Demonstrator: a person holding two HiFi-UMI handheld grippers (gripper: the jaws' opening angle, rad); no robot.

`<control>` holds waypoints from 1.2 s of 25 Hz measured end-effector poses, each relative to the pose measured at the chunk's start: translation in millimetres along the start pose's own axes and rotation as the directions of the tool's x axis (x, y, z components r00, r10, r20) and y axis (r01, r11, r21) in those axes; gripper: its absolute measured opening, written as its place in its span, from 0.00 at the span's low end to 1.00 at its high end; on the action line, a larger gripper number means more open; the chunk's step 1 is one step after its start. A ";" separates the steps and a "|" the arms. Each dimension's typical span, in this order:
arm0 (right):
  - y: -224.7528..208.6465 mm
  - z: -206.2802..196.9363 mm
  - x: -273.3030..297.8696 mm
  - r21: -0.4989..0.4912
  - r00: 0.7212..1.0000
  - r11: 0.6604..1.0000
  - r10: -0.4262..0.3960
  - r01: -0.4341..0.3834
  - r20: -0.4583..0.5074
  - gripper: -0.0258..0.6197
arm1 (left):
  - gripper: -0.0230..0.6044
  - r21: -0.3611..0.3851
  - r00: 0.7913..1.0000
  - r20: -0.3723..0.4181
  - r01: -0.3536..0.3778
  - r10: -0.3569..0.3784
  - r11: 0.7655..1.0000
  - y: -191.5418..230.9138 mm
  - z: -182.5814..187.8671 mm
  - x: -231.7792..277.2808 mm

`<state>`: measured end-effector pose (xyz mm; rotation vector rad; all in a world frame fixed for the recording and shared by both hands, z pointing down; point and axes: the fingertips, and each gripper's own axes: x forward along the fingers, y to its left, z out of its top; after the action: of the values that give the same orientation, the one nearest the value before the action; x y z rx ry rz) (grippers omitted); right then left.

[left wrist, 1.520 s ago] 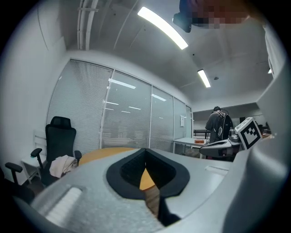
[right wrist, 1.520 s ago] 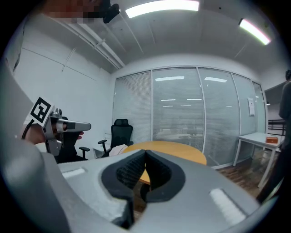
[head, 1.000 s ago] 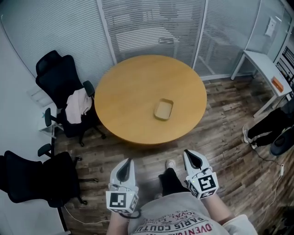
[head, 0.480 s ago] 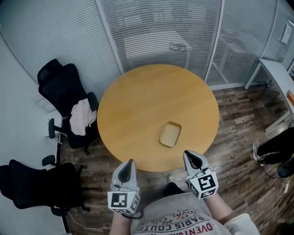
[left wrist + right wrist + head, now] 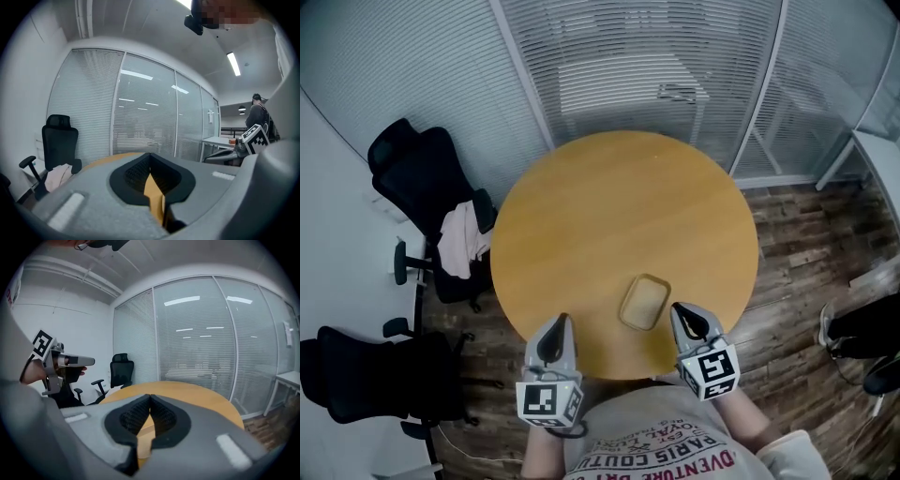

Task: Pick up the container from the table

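A shallow tan rectangular container (image 5: 644, 302) lies on the round wooden table (image 5: 609, 206), near its front edge. My left gripper (image 5: 554, 328) hangs over the table's near rim, to the left of the container and apart from it. My right gripper (image 5: 685, 316) is just right of the container, its tip close to the container's near right corner. Both stand shut with nothing between the pads. In the left gripper view the left gripper (image 5: 150, 157) shows its pads meeting over the tabletop (image 5: 153, 197). The right gripper (image 5: 150, 398) looks across the table (image 5: 192, 392); the container is hidden behind its jaws.
A black office chair (image 5: 417, 173) with a pale garment (image 5: 457, 239) stands left of the table, another chair (image 5: 366, 375) nearer me. Glass walls with blinds (image 5: 628, 66) close the back. A person's dark legs (image 5: 862, 323) are at the right on the wooden floor (image 5: 797, 234).
The table and container have come much nearer to both grippers, which now reach over its front edge. Both grippers stayed shut.
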<state>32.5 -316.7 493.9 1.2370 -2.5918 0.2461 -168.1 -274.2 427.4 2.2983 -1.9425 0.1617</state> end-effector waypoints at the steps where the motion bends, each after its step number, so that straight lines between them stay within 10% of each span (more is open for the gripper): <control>1: -3.7 -2.8 5.4 0.003 1.000 1.000 -0.003 0.003 -0.016 0.04 | 0.05 -0.003 1.000 -0.011 0.000 0.000 1.000 1.0 -3.0 4.6; 16: -17.4 -79.0 66.8 0.040 0.946 0.994 -0.086 0.104 -0.312 0.04 | 0.05 -0.005 0.996 -0.051 0.077 -0.077 0.997 45.1 -36.3 56.0; 30: -48.5 -210.3 106.9 0.267 0.744 0.909 -0.067 0.320 -0.664 0.24 | 0.05 0.005 0.997 -0.038 0.070 -0.069 0.998 61.4 -53.5 66.1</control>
<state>39.0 -370.8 728.5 1.2390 -1.8400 0.9684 -217.6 -339.6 492.8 2.3449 -1.8440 0.2032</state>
